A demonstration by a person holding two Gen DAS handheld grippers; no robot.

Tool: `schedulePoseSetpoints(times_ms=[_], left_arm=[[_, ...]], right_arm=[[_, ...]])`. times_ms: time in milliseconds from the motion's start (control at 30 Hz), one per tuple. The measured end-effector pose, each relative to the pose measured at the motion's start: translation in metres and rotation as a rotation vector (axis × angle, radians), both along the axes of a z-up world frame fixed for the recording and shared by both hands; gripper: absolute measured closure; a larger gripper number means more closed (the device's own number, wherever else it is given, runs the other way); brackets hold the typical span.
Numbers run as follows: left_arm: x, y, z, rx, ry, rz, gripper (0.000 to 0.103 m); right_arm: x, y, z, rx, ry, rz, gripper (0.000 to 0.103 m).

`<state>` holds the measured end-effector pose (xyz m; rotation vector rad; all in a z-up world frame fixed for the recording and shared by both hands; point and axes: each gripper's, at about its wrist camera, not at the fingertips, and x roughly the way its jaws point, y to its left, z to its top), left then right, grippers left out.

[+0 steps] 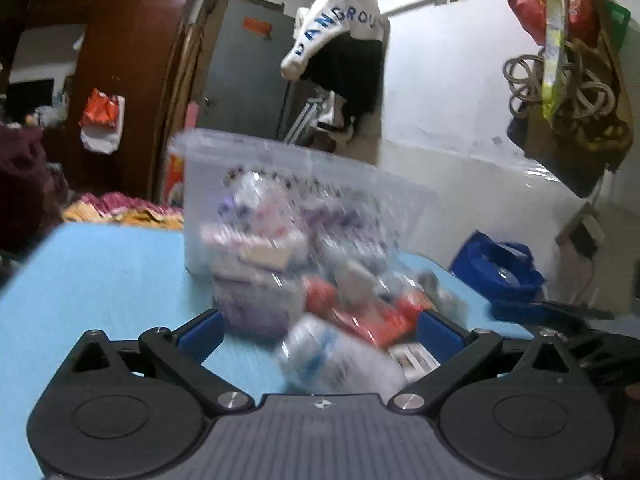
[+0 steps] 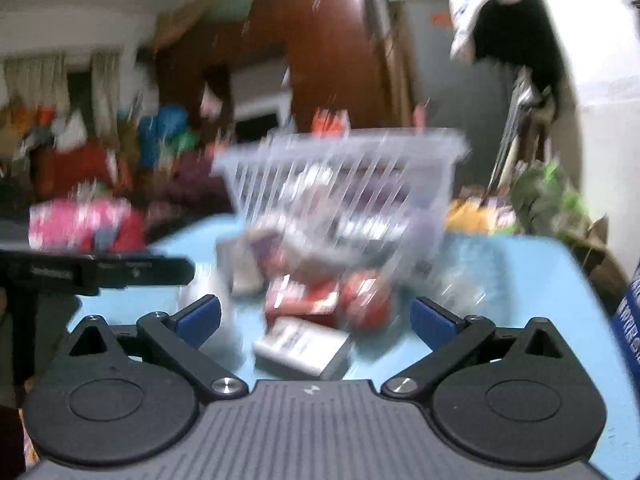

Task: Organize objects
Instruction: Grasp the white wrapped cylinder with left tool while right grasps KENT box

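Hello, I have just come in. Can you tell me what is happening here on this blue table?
A person holds two handheld grippers over a blue table to sort small items. A clear plastic basket stands on it, already holding some packets. In front of it lies a loose pile of boxes and packets, among them a red packet and a white box. The left gripper and the right gripper are both open, pointed at the pile, holding nothing. The pictures are blurred, so finer details cannot be told.
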<state>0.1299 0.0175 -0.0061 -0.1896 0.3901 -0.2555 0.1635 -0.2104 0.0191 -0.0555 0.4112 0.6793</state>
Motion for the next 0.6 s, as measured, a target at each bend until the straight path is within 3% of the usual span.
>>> schedulePoseSetpoints(times_ms=[133,300,600], left_arm=[[0.007,-0.008,-0.009,0.037,0.065,-0.012,0.000],[0.015,-0.019,-0.010,0.058,0.114,-0.024,0.000],[0.023,-0.014,-0.015,-0.017,0.183,-0.003,0.011]], right_arm=[[0.012,0.027,-0.002,-0.145,0.003,-0.023,0.000],[0.017,0.023,-0.007,-0.122,0.058,-0.030,0.000],[0.025,0.009,-0.016,-0.092,0.171,0.004,0.002]])
